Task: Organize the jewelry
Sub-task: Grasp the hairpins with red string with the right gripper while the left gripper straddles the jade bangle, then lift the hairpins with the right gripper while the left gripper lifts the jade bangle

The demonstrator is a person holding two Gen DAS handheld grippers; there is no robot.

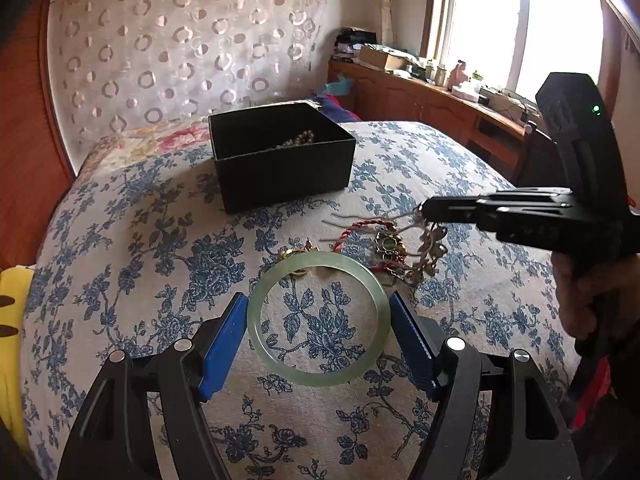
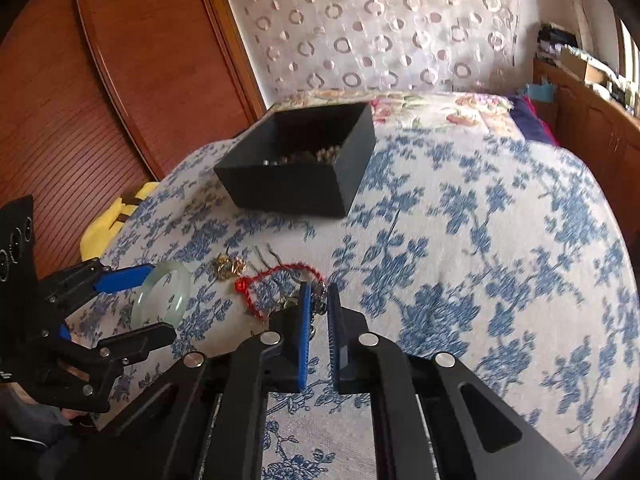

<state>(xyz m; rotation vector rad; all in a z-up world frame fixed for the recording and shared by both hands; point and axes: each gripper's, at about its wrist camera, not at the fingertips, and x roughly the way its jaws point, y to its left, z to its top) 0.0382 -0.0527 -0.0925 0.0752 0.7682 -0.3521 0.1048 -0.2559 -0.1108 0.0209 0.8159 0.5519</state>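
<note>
A pale green jade bangle (image 1: pixel 318 318) lies on the floral bedspread between the blue pads of my left gripper (image 1: pixel 316 308), which is open around it without clearly pressing it; it also shows in the right wrist view (image 2: pixel 168 296). My right gripper (image 2: pixel 318 294) is shut on a silver metal ornament (image 1: pixel 430 240) from the pile with a red cord bracelet (image 2: pixel 276 276), hairpins and gold pieces (image 2: pixel 228 268). A black open box (image 1: pixel 280 152) with beads inside stands behind; it also shows in the right wrist view (image 2: pixel 304 168).
The bed carries a blue-flowered cover (image 1: pixel 140 240). A wooden headboard (image 2: pixel 100 80) is at the left, a yellow object (image 1: pixel 12 320) at the bed's left edge. A wooden cabinet with clutter (image 1: pixel 440 92) runs under the window on the right.
</note>
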